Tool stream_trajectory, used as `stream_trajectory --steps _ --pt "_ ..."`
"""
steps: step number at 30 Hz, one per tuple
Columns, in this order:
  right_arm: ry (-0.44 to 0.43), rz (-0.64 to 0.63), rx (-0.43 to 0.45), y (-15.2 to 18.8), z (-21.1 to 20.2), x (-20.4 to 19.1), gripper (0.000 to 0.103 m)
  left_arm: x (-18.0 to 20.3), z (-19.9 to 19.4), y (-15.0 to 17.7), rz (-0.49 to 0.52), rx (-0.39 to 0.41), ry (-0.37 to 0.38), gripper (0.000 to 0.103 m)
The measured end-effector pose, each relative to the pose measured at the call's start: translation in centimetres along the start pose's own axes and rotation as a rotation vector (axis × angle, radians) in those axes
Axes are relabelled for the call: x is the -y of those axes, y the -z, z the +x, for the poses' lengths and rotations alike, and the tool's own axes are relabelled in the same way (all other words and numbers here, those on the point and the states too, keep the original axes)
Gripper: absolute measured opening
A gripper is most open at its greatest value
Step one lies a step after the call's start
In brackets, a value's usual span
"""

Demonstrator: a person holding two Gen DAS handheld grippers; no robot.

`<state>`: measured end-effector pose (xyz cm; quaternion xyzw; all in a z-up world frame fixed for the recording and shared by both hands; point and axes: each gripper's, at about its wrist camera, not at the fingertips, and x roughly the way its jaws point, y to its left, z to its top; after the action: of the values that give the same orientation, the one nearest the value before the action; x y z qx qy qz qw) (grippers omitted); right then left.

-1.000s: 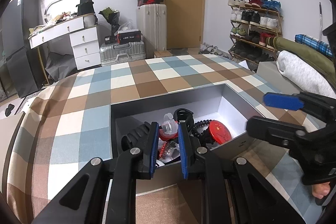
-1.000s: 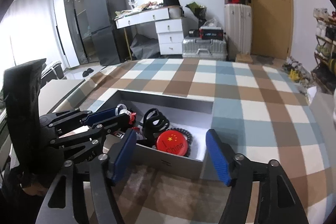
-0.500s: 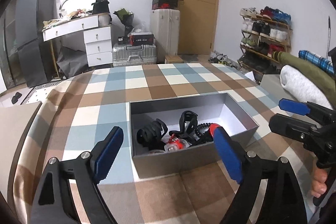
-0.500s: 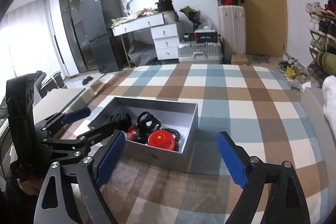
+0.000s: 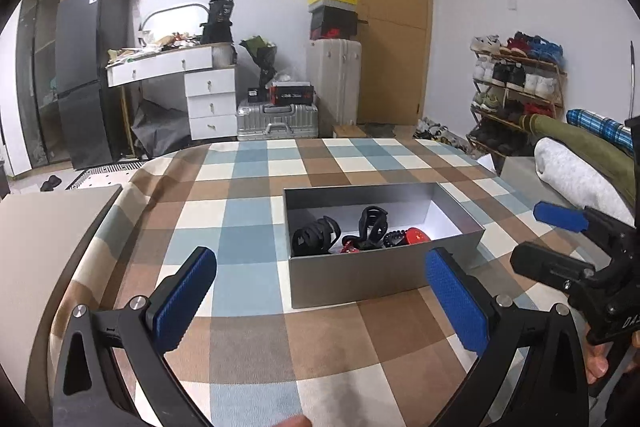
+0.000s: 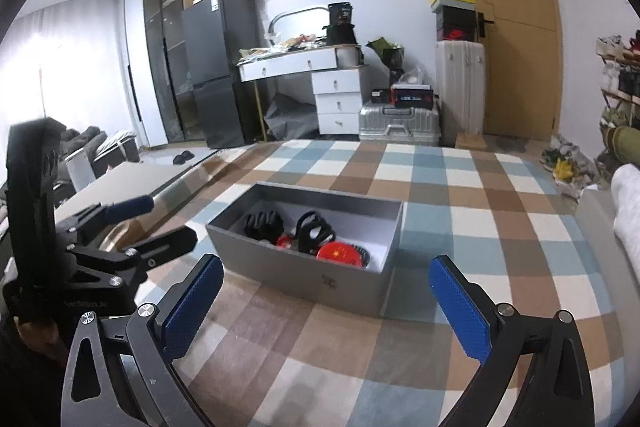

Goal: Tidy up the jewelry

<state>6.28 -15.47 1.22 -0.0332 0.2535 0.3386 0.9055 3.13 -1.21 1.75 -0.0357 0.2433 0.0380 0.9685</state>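
While both pairs of tongs hang above the checked blue, brown and cream cloth, we see the left gripper spread wide with nothing between its blue pads — and the right gripper just as wide, just as bare. Ahead sits the open grey rectangular cardboard box on that cloth, holding two black claw hair clips, a round red badge and dark beads — all bunched at one end.
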Motion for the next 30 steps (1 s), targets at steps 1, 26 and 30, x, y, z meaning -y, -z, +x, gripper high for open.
stream_trajectory --steps 1,26,30 --pt "-0.004 -0.002 0.001 0.2 0.1 0.0 0.103 -0.1 0.1 0.1 0.002 -0.002 0.001 0.102" --pt "-0.031 0.037 0.118 1.8 -0.8 1.5 0.103 0.3 0.0 1.0 0.040 0.013 0.026 0.102" --pt "-0.029 0.055 0.123 1.7 -0.8 1.8 0.103 0.3 0.1 1.0 0.037 0.004 0.026 0.102"
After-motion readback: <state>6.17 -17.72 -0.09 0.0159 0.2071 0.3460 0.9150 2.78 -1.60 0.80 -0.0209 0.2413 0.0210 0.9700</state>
